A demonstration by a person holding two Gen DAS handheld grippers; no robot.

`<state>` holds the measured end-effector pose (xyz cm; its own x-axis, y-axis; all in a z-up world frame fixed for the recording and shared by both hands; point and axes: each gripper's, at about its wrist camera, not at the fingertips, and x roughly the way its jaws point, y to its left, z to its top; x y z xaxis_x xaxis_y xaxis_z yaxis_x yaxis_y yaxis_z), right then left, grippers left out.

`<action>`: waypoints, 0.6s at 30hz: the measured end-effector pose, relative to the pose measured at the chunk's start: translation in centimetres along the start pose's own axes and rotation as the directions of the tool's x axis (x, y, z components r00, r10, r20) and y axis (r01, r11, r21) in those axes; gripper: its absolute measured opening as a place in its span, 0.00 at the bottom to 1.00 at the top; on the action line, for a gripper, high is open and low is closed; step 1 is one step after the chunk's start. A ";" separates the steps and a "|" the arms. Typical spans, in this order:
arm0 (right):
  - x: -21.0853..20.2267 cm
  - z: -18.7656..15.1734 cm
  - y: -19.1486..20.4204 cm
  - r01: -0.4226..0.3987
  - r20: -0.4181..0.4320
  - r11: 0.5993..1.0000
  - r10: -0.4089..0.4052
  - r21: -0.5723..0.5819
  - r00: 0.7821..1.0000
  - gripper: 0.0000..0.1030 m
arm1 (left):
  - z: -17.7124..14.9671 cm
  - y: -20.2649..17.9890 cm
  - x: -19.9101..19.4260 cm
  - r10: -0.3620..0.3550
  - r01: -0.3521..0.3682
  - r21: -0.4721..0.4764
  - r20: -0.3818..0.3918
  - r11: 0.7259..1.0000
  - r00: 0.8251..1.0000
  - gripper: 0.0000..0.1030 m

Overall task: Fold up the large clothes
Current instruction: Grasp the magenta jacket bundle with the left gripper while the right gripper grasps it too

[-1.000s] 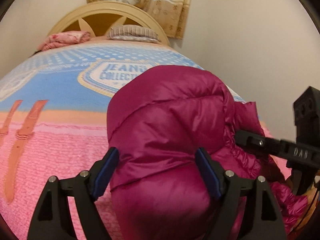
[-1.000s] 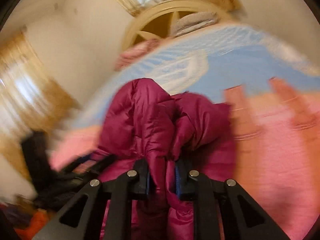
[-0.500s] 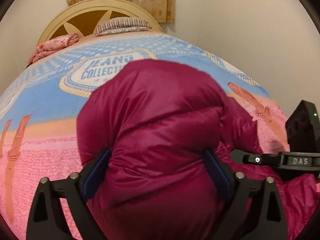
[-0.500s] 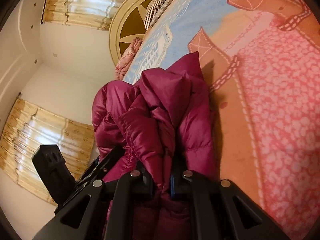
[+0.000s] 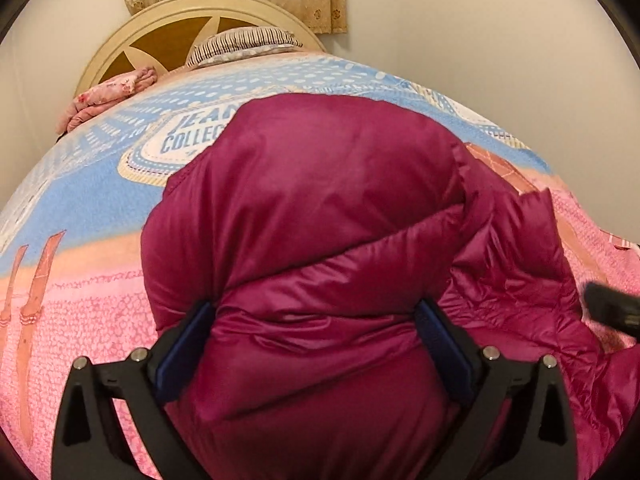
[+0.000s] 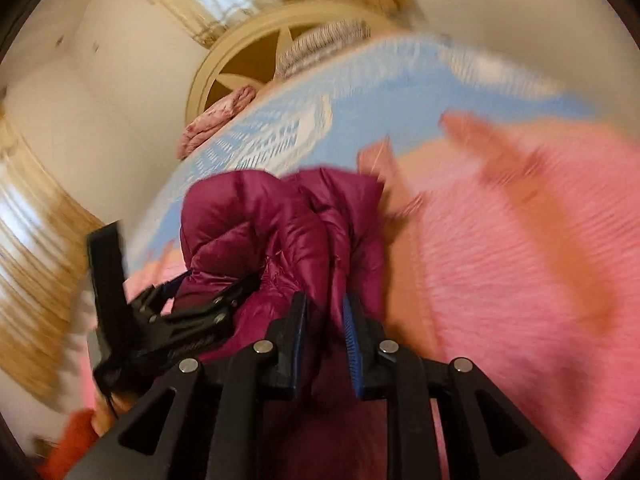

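A bulky magenta puffer jacket [image 5: 320, 216] lies bunched on the bed. My left gripper [image 5: 316, 344] has its jaws wide apart around a thick padded fold of the jacket, the blue pads touching both sides. My right gripper [image 6: 325, 332] is shut on a bunched edge of the jacket [image 6: 288, 224] and holds it above the pink blanket. The left gripper also shows in the right wrist view [image 6: 200, 300], at the left of the jacket. The right gripper's tip shows at the right edge of the left wrist view [image 5: 612, 308]. The right wrist view is blurred.
The bed is covered by a pink and blue blanket [image 5: 80, 208] with a "JEANS COLLECTION" print. A cream headboard [image 5: 192, 20], a striped pillow [image 5: 244, 42] and a folded pink quilt [image 5: 108, 96] are at the far end. A wall runs along the right side.
The jacket bundle has shifted further forward onto the bed in the left wrist view. The right gripper has swung and rotated with its grip kept, and has dropped toward the right edge of the left view.
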<state>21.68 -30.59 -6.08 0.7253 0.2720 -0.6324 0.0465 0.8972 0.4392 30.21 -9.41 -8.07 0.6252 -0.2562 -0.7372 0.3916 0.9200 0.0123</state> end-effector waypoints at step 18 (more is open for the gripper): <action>2.2 -6.0 -0.1 -0.073 -0.063 0.996 0.076 0.045 0.995 0.17 | 0.1 -0.9 0.0 0.047 -0.047 0.049 0.005 0.998 0.999 0.99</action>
<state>19.13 -27.97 -11.37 0.6819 0.3604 -0.6364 0.0247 0.8583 0.5125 29.88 -10.30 -8.04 0.6460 -0.2145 -0.7326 0.3946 0.9154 0.0799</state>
